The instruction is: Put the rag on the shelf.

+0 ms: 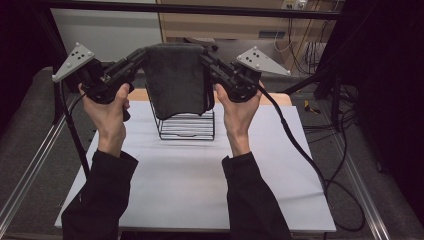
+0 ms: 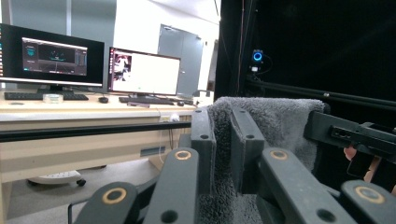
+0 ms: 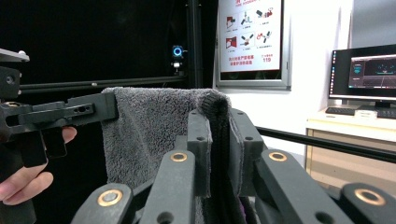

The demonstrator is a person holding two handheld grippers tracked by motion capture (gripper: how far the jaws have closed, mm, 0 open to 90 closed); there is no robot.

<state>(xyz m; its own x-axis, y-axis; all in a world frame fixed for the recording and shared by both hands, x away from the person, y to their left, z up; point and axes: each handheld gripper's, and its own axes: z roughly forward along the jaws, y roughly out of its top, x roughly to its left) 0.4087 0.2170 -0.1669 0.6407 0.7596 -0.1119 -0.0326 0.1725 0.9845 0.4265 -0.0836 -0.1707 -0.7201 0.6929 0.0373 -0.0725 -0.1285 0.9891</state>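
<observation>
One dark grey towel point(image 1: 175, 80) hangs in the upper middle of the high view, held up at its two top corners by two grippers. The left gripper point(image 1: 141, 56) sits at the upper left of centre and pinches the towel's left top corner; the right gripper point(image 1: 206, 59) sits just right of centre and pinches the right top corner. Each carries one grey three-cornered plate, and one black cable trails from each. Two hands hold them: the left hand point(image 1: 107, 107) and the right hand point(image 1: 239, 112), both in dark sleeves that rise from the bottom edge.

Below the towel stands one black wire rack point(image 1: 187, 126) on one white board point(image 1: 195, 180). The towel's lower edge covers the rack's upper part, so it is hard to tell whether cloth and wire touch.

In the left gripper view the jaws stand narrow, with a fold of towel point(image 2: 271, 126) clamped between them at the centre; the other gripper point(image 2: 355, 135) reaches in from the right edge, cut off by the frame. Two monitors point(image 2: 93, 65) stand on a desk at the upper left.

In the right gripper view the jaws are likewise narrow on a thick rolled edge of the towel point(image 3: 154, 126). The left gripper point(image 3: 65, 112) enters from the left, with fingers point(image 3: 23, 186) partly cut off at the lower left. One poster point(image 3: 250, 35) hangs at the top centre, its small print unreadable, and one monitor point(image 3: 371, 70) shows at the right edge.
</observation>
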